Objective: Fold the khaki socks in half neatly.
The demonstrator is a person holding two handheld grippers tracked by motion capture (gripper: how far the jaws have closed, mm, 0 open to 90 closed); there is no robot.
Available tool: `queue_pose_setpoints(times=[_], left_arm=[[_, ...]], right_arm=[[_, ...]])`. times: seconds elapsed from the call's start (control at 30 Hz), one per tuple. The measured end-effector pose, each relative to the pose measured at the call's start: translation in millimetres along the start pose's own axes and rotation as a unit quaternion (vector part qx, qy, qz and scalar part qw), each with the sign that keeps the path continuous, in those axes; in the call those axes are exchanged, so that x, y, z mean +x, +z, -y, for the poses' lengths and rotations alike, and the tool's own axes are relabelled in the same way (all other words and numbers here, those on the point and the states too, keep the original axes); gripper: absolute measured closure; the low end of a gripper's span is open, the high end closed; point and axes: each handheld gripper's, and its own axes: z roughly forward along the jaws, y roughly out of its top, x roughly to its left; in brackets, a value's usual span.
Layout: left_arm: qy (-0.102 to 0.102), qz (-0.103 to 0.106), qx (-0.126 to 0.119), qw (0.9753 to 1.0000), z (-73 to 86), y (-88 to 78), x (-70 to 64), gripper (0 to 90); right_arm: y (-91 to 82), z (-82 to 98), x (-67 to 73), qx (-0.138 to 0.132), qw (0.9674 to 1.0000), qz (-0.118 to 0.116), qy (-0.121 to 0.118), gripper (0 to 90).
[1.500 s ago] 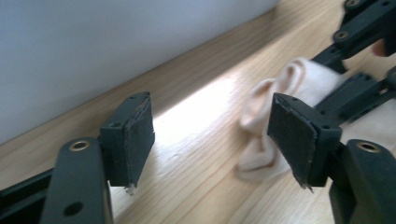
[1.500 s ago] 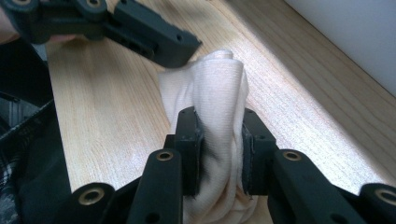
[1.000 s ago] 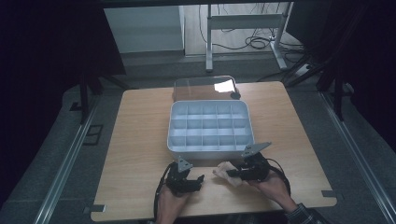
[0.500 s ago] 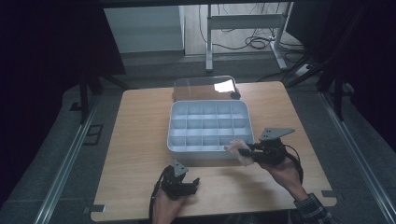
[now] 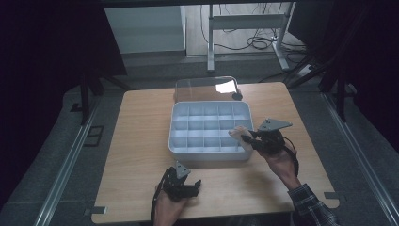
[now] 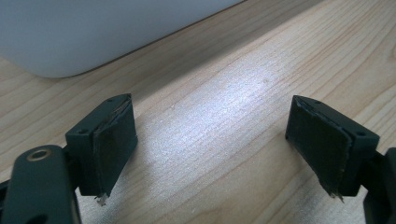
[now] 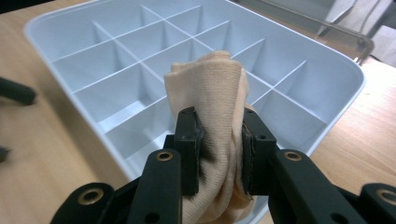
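At the near left of the wooden table (image 5: 141, 141), my left gripper (image 5: 194, 187) rests low in my left hand (image 5: 167, 209), close to the front edge. Its jaws stand spread wide and have just been opening further; in the left gripper view nothing lies between the two black pads (image 6: 114, 149), just bare wood grain, with the pale wall of the tray rising beyond them. Moving towards the middle, the white compartment tray (image 5: 178, 123) sits square on the table, its grid of cells showing nothing inside as far as I can see. Behind it, touching or just beside its far edge, lies a clear lid (image 5: 197, 87). Further right, my right gripper (image 5: 248, 140) hangs over the tray's right-hand cells near the front corner, carried by my right hand (image 5: 280, 162) with a checked sleeve (image 5: 313, 207) below. Its jaws are pinching a beige cloth (image 7: 212, 98); the right gripper view shows the pads pressed into the bunched fabric on both sides, the cloth standing up above the tips and held over the compartments, clear of the tray floor
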Motion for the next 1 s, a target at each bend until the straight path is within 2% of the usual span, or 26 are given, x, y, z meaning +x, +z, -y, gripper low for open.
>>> queue_pose_setpoints(times=[0.27, 0.47, 0.73, 0.87, 1.0], left_arm=[[0.0, -0.001, 0.0, 1.0, 0.0, 0.0, -0.1, 16.3], [-0.003, -0.001, -0.001, 1.0, 0.1, 0.1, -0.5, 16.3], [-0.002, -0.001, 0.0, 1.0, 0.1, 0.0, -0.3, 16.3], [-0.001, -0.001, 0.0, 1.0, 0.1, 0.0, -0.3, 16.4], [-0.001, -0.001, 0.0, 1.0, 0.1, 0.0, -0.3, 16.4]], right_arm=[[21.3, 7.3, -3.9, -0.007, 0.9993, 0.035, -0.013, 71.1], [31.9, 20.4, -0.6, 0.0, 0.9992, 0.036, -0.017, 68.8], [21.2, 28.5, -4.6, -0.006, 0.9997, 0.023, 0.002, 63.9], [16.8, 29.9, -7.2, -0.003, 0.9997, 0.013, 0.02, 60.7], [12.7, 31.5, -6.0, 0.001, 0.9998, 0.01, 0.016, 58.5]])
